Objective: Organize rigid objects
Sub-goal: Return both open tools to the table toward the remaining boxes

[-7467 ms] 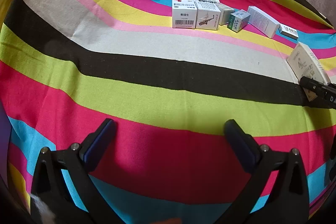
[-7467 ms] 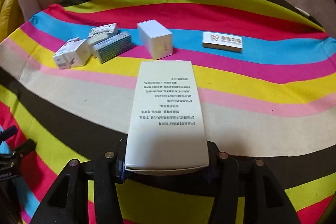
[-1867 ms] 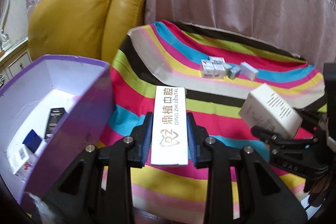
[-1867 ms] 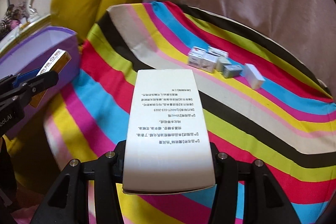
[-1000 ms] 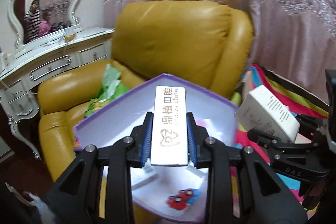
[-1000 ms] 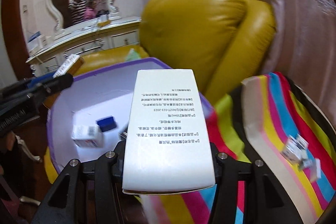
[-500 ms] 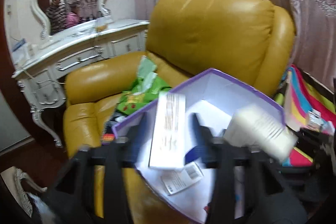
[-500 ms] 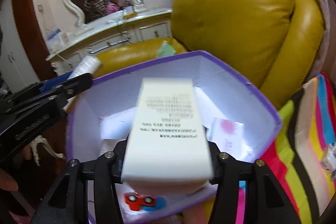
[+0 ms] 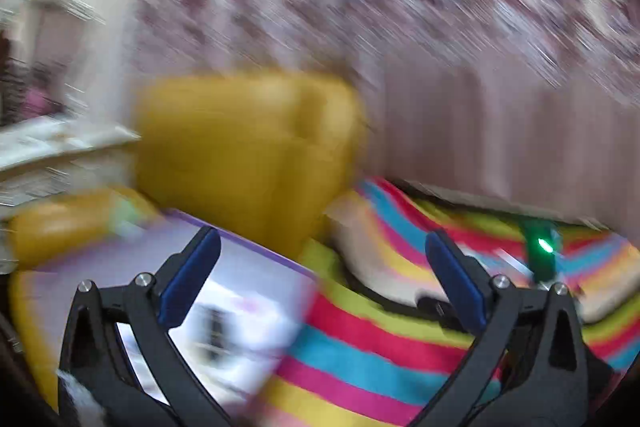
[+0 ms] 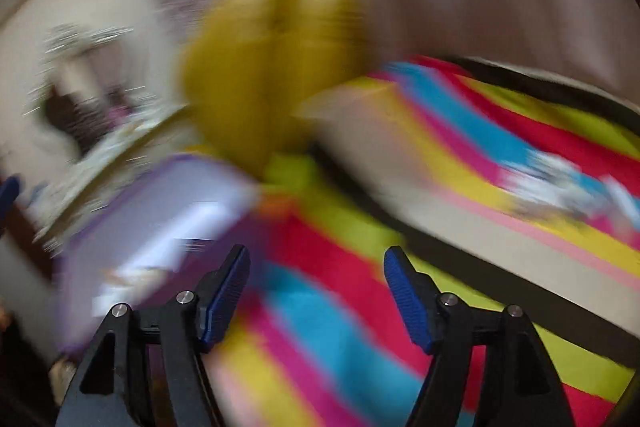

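Left gripper (image 9: 322, 273) is spread wide, nothing in it; right gripper (image 10: 316, 277) same; purple box (image 9: 224, 287) sits lower left beside the striped cloth (image 10: 460, 187); small boxes (image 10: 560, 187) there are blurry.

Brightness: even, soft indoor light, fairly bright; source cannot be told.
Blur: heavy motion smear in both views; the curtain (image 9: 440, 27) streaks diagonally, the yellow armchair (image 9: 248, 155) is a soft blob.
Sharp parts: only the left gripper (image 9: 322, 281) and right gripper (image 10: 318, 293), crisp in front of the armchair.
Striped cloth (image 10: 460, 187): colours saturated, edges smeared; small boxes on it unreadable.
Edges: fisheye bending, dark circular vignette.
Glare: one green light point right of the armchair.
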Available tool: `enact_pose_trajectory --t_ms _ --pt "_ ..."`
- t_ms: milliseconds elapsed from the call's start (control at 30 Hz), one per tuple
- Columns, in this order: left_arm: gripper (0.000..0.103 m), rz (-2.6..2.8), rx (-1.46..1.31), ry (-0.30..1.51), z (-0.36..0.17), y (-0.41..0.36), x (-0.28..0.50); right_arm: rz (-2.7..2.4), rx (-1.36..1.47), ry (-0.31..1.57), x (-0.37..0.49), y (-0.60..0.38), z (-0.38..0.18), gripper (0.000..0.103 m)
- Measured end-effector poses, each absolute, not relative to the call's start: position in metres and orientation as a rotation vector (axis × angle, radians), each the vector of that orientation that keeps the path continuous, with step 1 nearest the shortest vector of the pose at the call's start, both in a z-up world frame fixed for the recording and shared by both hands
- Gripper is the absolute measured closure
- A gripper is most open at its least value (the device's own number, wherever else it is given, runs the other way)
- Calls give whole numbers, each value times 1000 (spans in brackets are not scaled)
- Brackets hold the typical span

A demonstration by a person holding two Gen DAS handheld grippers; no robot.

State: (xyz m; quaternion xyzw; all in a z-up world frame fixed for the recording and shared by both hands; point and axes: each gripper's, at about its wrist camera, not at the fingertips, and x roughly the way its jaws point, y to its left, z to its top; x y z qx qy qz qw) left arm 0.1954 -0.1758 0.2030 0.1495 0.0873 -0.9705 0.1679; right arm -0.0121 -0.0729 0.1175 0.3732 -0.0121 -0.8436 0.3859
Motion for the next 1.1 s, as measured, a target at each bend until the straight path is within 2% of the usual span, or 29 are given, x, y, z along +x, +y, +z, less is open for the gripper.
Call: enact_pose_trajectory --t_ms 133,267,433,633,900,933,1000,1100 --pt "0 -2866 820 380 144 -145 107 -2331 1142 -73 -60 25 72 33" --pt "0 -2832 1166 418 76 -114 24 -2449 1280 3 -100 99 36 33" --pt "0 -2834 1340 257 27 -60 -44 -2505 1377 51 -158 145 10 33" --pt "0 -2878 1504 90 2 -20 -102 -2460 1369 160 -228 130 -5 32" --pt "0 -2884 1556 12 -13 -1 -159 -2418 1280 275 -294 102 -7 31" --pt "0 -2893 1562 19 -13 0 -168 -2404 1265 286 -297 102 -7 39" --pt "0 -2906 1573 20 -12 2 -183 -2381 1219 311 -294 108 -2 66" --pt "0 -2896 1562 4 -14 6 -208 -2374 1222 290 -283 131 1 66"
